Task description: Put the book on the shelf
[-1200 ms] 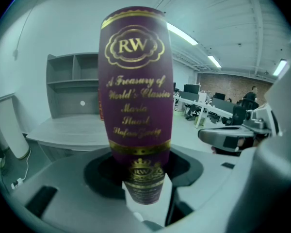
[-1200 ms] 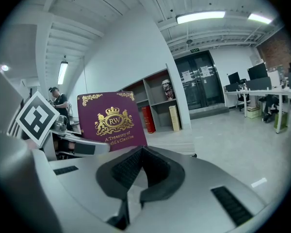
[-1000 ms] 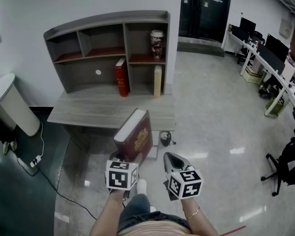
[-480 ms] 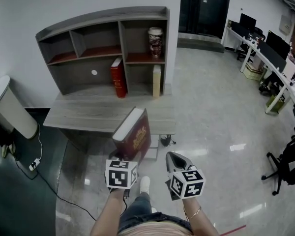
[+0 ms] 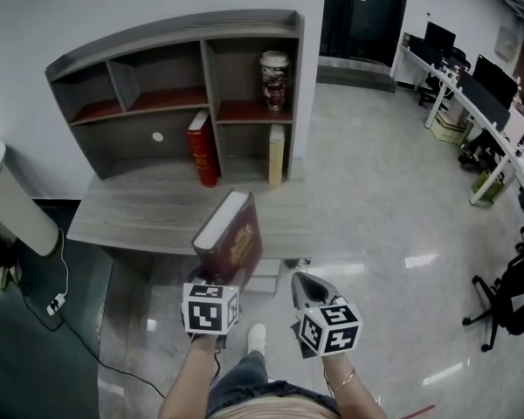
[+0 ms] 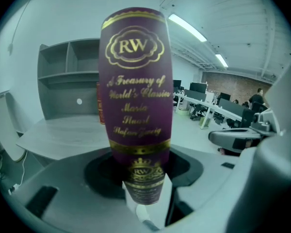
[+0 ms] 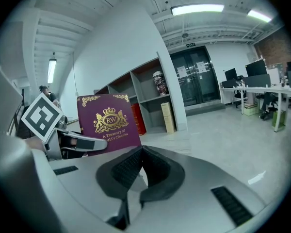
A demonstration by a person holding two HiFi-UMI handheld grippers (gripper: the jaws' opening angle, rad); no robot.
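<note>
The left gripper (image 6: 143,198) is clamping the lower end of one maroon book (image 6: 138,96), its jaws pressing in on either side of the gold-lettered spine, so the book is rising straight up out of the claw with its page edges turned upward. The right gripper (image 7: 141,149) is hanging just beside it with its jaws closed tip to tip on nothing. In the head view the two grippers, left gripper (image 5: 215,283) and right gripper (image 5: 300,279), are hovering side by side over the glossy floor, and the maroon book (image 5: 231,238) is tilting forward over the front edge of the grey table (image 5: 131,221), well apart from the shelf (image 5: 170,35) standing at the table's back. Three books are showing in all: the held one, one red book (image 5: 201,147) standing upright at the right end of the wide lower compartment, and one pale book (image 5: 277,154) standing upright in the lower right compartment. One patterned cup (image 5: 274,79) is sitting in the upper right compartment. One white bin (image 5: 9,203) is standing on the floor to the table's left.
</note>
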